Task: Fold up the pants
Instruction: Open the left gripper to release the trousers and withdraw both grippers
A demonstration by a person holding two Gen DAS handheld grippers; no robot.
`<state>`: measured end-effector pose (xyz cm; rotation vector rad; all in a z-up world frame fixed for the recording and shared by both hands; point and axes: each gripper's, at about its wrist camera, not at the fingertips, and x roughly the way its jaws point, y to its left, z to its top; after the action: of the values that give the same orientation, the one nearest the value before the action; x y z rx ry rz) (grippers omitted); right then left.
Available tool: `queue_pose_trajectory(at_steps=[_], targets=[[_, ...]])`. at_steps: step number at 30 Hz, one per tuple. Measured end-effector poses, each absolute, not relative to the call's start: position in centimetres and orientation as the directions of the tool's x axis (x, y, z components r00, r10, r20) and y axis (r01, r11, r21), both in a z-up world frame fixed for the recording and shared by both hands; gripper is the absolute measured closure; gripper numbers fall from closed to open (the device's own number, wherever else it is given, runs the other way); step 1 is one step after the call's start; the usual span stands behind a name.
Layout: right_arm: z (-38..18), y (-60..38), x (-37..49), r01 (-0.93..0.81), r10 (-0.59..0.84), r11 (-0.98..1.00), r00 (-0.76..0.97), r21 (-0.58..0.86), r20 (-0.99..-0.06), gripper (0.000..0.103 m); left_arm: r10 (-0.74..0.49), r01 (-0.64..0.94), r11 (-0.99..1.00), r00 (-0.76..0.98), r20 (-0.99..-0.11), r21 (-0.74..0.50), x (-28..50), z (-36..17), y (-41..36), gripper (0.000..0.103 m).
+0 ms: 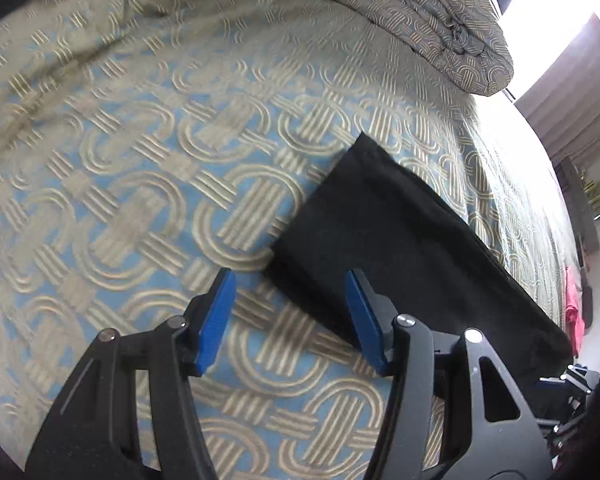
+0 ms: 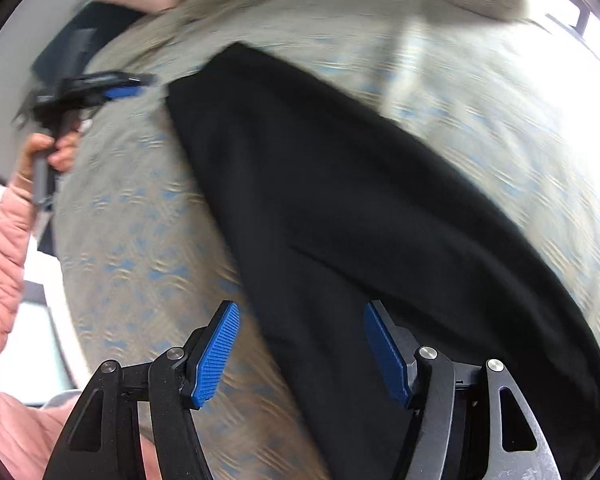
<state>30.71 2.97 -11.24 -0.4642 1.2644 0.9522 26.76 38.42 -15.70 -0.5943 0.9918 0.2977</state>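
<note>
Two hand-held grippers over bed (image 1: 132, 184), both empty, jaws apart. Black pants (image 2: 340, 220) lie flat on patterned bedspread, folded lengthwise into long strip. Long axis runs diagonally, narrow end far, wider end near the person. Right hand-held gripper (image 2: 300, 348) straddles near part of strip, pads clear of cloth. Left hand-held gripper (image 1: 290, 316) sits just beside narrow end's corner, pants (image 1: 400, 248) to its right. Judgement: each hand nearer one end; next fold likely end to end along strip.
</note>
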Motion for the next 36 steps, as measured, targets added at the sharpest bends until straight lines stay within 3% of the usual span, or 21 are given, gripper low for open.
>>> queue_pose_trajectory(at_steps=[3, 4, 5, 8, 11, 15, 16, 17, 18, 19, 20, 23, 30, 32, 35, 36], targets=[[-11.4, 5.6, 30.6, -0.807, 0.35, 0.552, -0.004, 0.21, -0.937, 0.037, -0.036, -0.503, 0.794, 0.522, -0.852, -0.342, 28.3, -16.7, 38.1, 0.048], [-11.3, 6.0, 30.7, -0.801, 0.36, 0.555, -0.011, 0.223, -0.933, 0.037, -0.037, -0.506, 0.793, 0.516, -0.856, -0.339, 28.7, -17.1, 38.0, 0.075], [-11.1, 6.4, 30.7, -0.79, 0.37, 0.564, -0.017, 0.24, -0.929, 0.037, -0.001, -0.519, 0.802, 0.493, -0.87, -0.295, 29.2, -17.3, 37.8, 0.087], [-10.9, 6.7, 30.9, -0.765, 0.378, 0.595, -0.003, 0.246, -0.926, 0.037, 0.038, -0.539, 0.788, 0.526, -0.849, -0.298, 28.5, -16.6, 38.7, 0.098], [-10.7, 6.2, 31.2, -0.743, 0.367, 0.628, 0.02, 0.232, -0.93, 0.037, 0.177, -0.634, 0.745, 0.491, -0.853, -0.21, 26.9, -15.9, 41.4, 0.101], [-10.4, 5.2, 31.5, -0.714, 0.372, 0.655, 0.02, 0.247, -0.928, 0.037, 0.055, -0.622, 0.673, 0.581, -0.812, -0.4, 23.2, -15.1, 43.3, 0.1], [-10.5, 5.1, 31.6, -0.707, 0.379, 0.66, 0.019, 0.255, -0.925, 0.037, 0.043, -0.606, 0.687, 0.584, -0.81, -0.401, 22.7, -14.9, 42.7, 0.091], [-10.6, 5.0, 31.7, -0.696, 0.387, 0.666, 0.015, 0.269, -0.922, 0.037, 0.019, -0.577, 0.717, 0.577, -0.816, -0.391, 22.6, -14.8, 41.5, 0.07], [-10.8, 5.1, 32.2, -0.683, 0.393, 0.673, 0.007, 0.283, -0.92, 0.037, -0.009, -0.551, 0.735, 0.575, -0.818, -0.395, 22.6, -14.8, 40.5, 0.059], [-10.8, 4.9, 32.4, -0.668, 0.398, 0.683, -0.001, 0.297, -0.918, 0.037, -0.046, -0.524, 0.744, 0.579, -0.814, -0.415, 23.0, -14.9, 39.6, 0.041], [-11.0, 4.9, 32.7, -0.648, 0.403, 0.694, -0.009, 0.312, -0.915, 0.037, -0.084, -0.497, 0.747, 0.589, -0.804, -0.442, 23.3, -15.0, 38.4, 0.037], [-11.6, 4.9, 33.7, -0.563, 0.432, 0.734, -0.045, 0.38, -0.901, 0.037, -0.134, -0.468, 0.756, 0.573, -0.809, -0.457, 25.3, -16.0, 36.0, 0.037], [-12.2, 2.9, 35.4, -0.425, 0.437, 0.805, -0.049, 0.415, -0.898, 0.037, -0.097, -0.554, 0.7, 0.551, -0.829, -0.45, 28.5, -18.1, 36.3, 0.042], [-12.3, 2.6, 36.0, -0.385, 0.469, 0.803, -0.063, 0.455, -0.881, 0.037, -0.052, -0.597, 0.687, 0.527, -0.848, -0.413, 28.5, -18.3, 36.7, 0.073], [-12.7, 2.9, 36.8, -0.335, 0.513, 0.792, -0.089, 0.511, -0.854, 0.037, -0.078, -0.613, 0.629, 0.561, -0.824, -0.478, 27.6, -18.5, 38.0, 0.089], [-12.9, 3.3, 37.0, -0.326, 0.525, 0.785, -0.103, 0.527, -0.845, 0.037, -0.085, -0.613, 0.618, 0.571, -0.817, -0.493, 27.3, -18.4, 38.1, 0.09]])
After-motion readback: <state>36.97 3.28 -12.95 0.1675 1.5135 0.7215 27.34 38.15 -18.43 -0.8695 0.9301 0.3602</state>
